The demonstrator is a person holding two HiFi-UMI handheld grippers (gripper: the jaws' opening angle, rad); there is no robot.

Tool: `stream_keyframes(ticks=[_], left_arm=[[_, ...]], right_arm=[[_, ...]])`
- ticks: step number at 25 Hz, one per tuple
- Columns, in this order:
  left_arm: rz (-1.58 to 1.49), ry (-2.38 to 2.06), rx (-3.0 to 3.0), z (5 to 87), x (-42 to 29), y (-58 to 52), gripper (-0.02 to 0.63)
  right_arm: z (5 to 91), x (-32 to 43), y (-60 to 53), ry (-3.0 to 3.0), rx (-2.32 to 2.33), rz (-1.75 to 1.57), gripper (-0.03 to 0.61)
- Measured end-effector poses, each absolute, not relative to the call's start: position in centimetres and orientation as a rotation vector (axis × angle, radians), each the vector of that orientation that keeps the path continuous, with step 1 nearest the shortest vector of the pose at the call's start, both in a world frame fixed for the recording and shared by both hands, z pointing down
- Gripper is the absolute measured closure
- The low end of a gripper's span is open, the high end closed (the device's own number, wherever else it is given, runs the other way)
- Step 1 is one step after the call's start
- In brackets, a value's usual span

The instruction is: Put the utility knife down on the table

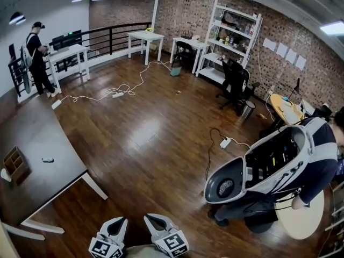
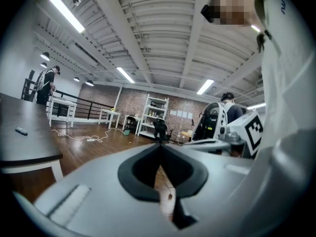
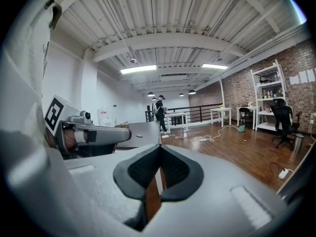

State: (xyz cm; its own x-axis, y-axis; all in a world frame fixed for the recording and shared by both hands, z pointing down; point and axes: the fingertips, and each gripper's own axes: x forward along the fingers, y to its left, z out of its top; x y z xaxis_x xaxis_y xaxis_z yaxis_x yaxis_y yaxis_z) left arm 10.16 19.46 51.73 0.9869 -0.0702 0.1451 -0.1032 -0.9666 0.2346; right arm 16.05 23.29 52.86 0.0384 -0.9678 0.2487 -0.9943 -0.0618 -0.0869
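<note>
Utility knife [image 1: 47,159] tiny, indistinct on table [image 1: 37,128], left claw [image 1: 122,220], right claw [image 1: 149,217] cropped

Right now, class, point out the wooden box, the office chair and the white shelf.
wooden box [image 1: 15,163], head view, its divided inside
office chair [image 1: 235,77], head view, its backrest
white shelf [image 1: 213,74], head view, its bottom board

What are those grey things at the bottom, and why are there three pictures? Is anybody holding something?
They are two pinching tools, one in each of a person's hands. The big room picture comes from a camera on that person's head. The other two come from cameras riding on the left gripper and the right gripper. Both have their jaws closed, with nothing between. On the dark table sit a wooden box and a small dark thing, perhaps the utility knife.
</note>
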Motion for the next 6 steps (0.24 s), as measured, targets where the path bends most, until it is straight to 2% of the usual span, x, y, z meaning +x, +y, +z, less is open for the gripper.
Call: stream_keyframes(ticks=[6], left_arm=[[0.164, -0.133, 2.901, 51.6, 9.4, 17.8, 0.612]], right_arm=[[52.6, 15.3, 22.1, -2.072, 2.187, 0.351, 0.58]])
